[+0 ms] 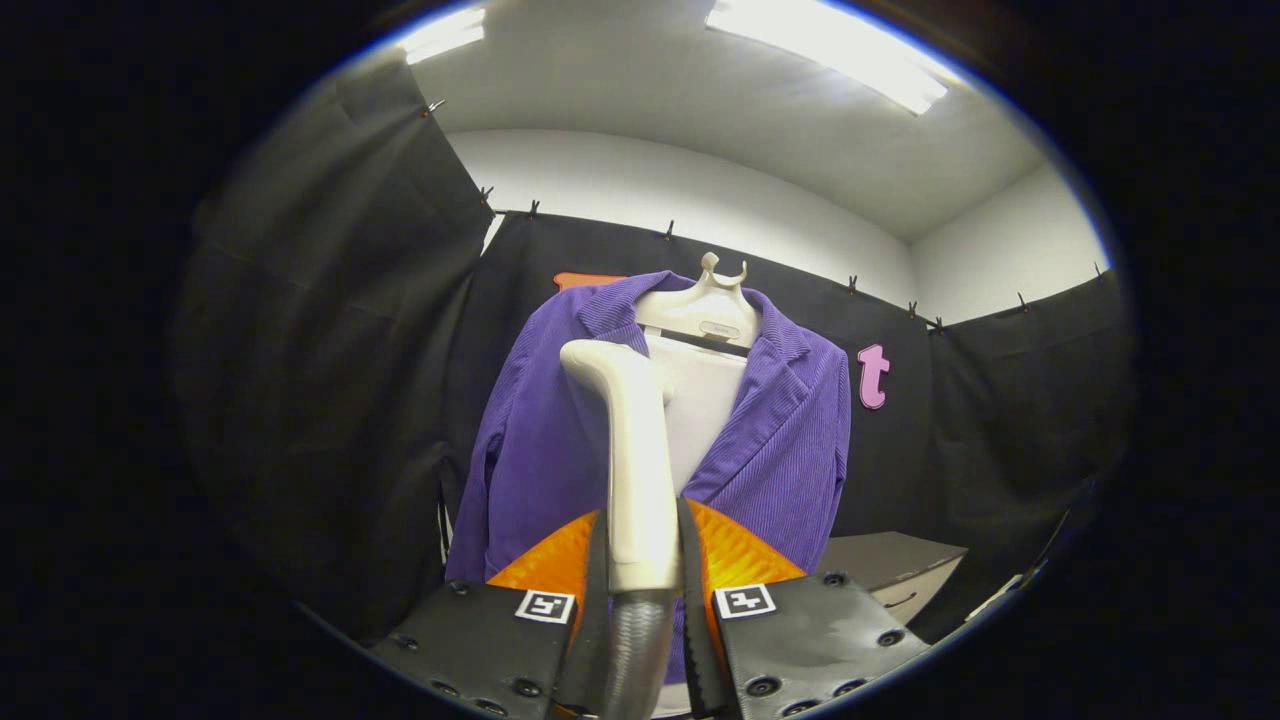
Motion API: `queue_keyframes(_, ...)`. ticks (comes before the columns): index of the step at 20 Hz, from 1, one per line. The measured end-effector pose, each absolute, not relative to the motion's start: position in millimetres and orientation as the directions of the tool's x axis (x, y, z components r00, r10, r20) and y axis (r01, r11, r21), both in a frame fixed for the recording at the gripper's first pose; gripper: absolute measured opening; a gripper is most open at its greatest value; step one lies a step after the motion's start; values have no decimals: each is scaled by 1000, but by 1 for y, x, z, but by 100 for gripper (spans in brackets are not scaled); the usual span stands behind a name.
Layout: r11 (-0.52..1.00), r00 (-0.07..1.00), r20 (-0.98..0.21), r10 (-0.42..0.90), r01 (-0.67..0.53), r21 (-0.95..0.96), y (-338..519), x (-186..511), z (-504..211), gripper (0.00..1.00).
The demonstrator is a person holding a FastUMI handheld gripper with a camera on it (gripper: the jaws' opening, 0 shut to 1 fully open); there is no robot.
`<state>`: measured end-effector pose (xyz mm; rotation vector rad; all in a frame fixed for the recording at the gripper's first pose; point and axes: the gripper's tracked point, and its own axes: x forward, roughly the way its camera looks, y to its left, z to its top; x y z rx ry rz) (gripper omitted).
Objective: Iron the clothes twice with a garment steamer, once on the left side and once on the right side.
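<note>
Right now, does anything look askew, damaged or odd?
Nothing stands out. The gripper is shut on the steamer, upright before the purple jacket, which hangs evenly on its hanger.

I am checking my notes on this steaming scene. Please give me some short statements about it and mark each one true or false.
1. The tongs are shut on the steamer handle. True.
2. The jacket hanging beyond the steamer is green. False: it is purple.
3. The jacket hangs on a pale hanger in front of the black cloth wall. True.
4. The steamer head lies on the floor. False: it is held upright between the fingers, raised in front of the jacket.
5. A grey cabinet stands low beside the jacket. True.
</note>
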<state>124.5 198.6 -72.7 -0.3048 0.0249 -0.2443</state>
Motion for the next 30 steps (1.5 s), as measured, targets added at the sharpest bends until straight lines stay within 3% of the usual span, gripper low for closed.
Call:
queue_keyframes(23,937,972,-112,-205,162,-311,194,54,-181,38)
queue_keyframes(30,929,961,-211,-179,94,-357,204,30,-246,38)
